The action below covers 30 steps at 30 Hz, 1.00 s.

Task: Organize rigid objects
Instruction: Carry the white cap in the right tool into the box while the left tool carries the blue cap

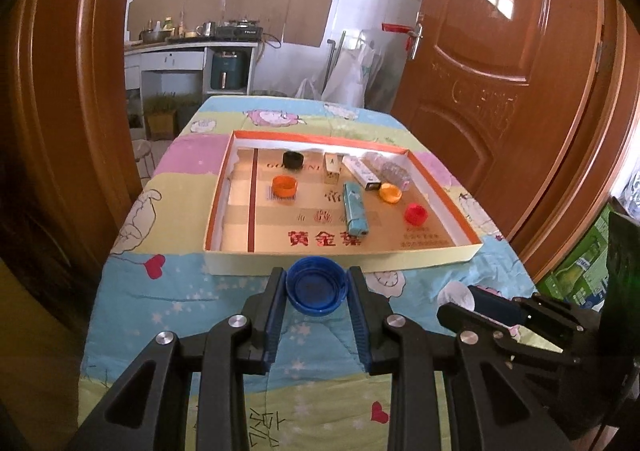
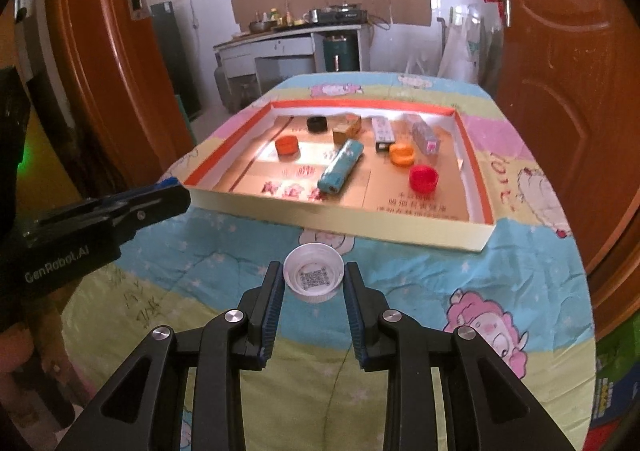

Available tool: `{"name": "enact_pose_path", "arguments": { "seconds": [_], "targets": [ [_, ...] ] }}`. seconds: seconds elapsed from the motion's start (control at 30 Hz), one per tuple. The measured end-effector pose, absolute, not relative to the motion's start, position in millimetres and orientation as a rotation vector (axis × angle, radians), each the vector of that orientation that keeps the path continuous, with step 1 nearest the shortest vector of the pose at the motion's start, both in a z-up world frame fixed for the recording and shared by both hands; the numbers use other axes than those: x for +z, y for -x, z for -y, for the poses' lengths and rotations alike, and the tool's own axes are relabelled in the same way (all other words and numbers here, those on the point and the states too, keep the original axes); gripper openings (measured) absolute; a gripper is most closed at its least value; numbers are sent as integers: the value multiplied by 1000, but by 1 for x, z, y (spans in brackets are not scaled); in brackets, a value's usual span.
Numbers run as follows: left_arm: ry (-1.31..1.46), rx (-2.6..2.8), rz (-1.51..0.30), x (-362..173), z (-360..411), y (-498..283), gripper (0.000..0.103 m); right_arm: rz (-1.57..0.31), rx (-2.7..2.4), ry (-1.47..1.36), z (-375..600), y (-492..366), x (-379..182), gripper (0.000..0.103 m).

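Note:
My left gripper is shut on a blue bottle cap, held just in front of the near wall of a shallow cardboard tray. My right gripper is shut on a white bottle cap with a QR code inside, held above the quilt in front of the tray. In the tray lie a black cap, an orange cap, a yellow-orange cap, a red cap, a teal lighter and small boxes.
The tray rests on a table covered by a cartoon-print quilt. Brown wooden doors stand on both sides. A kitchen counter is behind. The right gripper also shows at the lower right in the left wrist view.

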<state>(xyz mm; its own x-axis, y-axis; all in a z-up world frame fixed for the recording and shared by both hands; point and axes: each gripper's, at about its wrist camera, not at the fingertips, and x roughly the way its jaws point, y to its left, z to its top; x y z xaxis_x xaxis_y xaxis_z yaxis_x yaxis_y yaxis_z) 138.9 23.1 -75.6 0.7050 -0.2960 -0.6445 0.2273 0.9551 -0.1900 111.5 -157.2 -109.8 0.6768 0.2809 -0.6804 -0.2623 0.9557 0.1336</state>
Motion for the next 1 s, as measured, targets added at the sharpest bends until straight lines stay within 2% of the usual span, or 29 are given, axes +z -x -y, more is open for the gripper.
{"name": "enact_pose_path", "arguments": {
  "seconds": [0.5, 1.0],
  "targets": [
    [106, -283, -697, -61, -24, -156, 31, -688, 292, -37, 164, -128, -67, 31],
    [92, -243, -722, -65, -22, -185, 31, -692, 302, -30, 159, -162, -68, 31]
  ]
}}
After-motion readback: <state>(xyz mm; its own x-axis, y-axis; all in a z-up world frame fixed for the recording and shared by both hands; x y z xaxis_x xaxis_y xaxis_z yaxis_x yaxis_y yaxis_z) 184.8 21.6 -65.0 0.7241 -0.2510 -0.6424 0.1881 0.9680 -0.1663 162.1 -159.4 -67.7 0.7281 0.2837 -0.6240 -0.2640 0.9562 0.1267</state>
